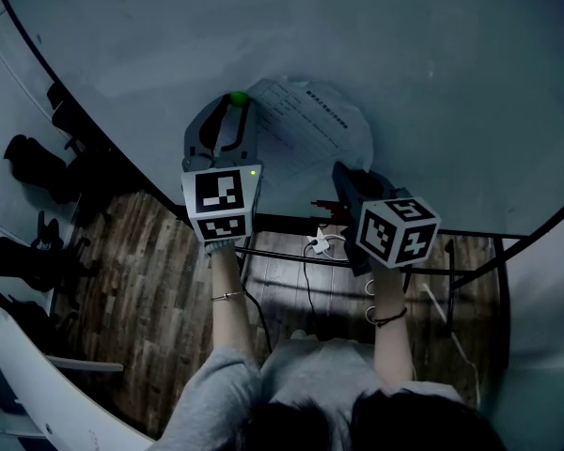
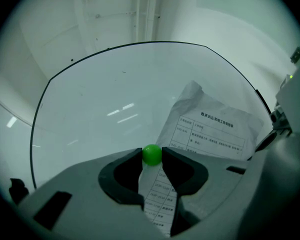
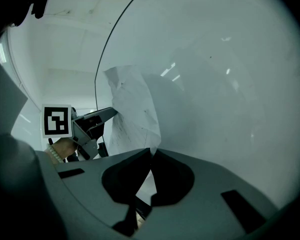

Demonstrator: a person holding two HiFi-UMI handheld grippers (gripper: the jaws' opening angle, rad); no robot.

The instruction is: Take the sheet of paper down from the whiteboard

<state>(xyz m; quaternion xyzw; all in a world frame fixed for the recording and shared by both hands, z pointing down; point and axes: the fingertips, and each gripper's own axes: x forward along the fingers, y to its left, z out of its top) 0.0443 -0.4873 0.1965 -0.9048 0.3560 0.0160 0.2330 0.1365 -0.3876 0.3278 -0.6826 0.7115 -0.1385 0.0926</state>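
Sheet of paper [image 1: 320, 130]: white and creased, printed with a table. It sits upper centre in the head view against the whiteboard [image 1: 263, 26], and its right part bows off the surface.
Green ball magnet [image 2: 151, 154]: sits on the sheet's left edge, just below the middle of the left gripper view.
Left gripper [image 1: 235, 102]: jaws clamped on the green ball magnet from both sides. A strip of the sheet shows in the gap behind the magnet, and the rest spreads to the upper right of the jaws.
Right gripper [image 3: 151, 151]: jaws drawn together, pinching the sheet's edge at their tips. From there the sheet rises toward the upper left of the right gripper view.
Relative positions, head view: the left gripper is at the sheet's left edge and the right gripper at its lower right. The two are apart, with the sheet between them.
Wooden floor [image 1: 150, 280]: lower left of the head view, below the board's edge.
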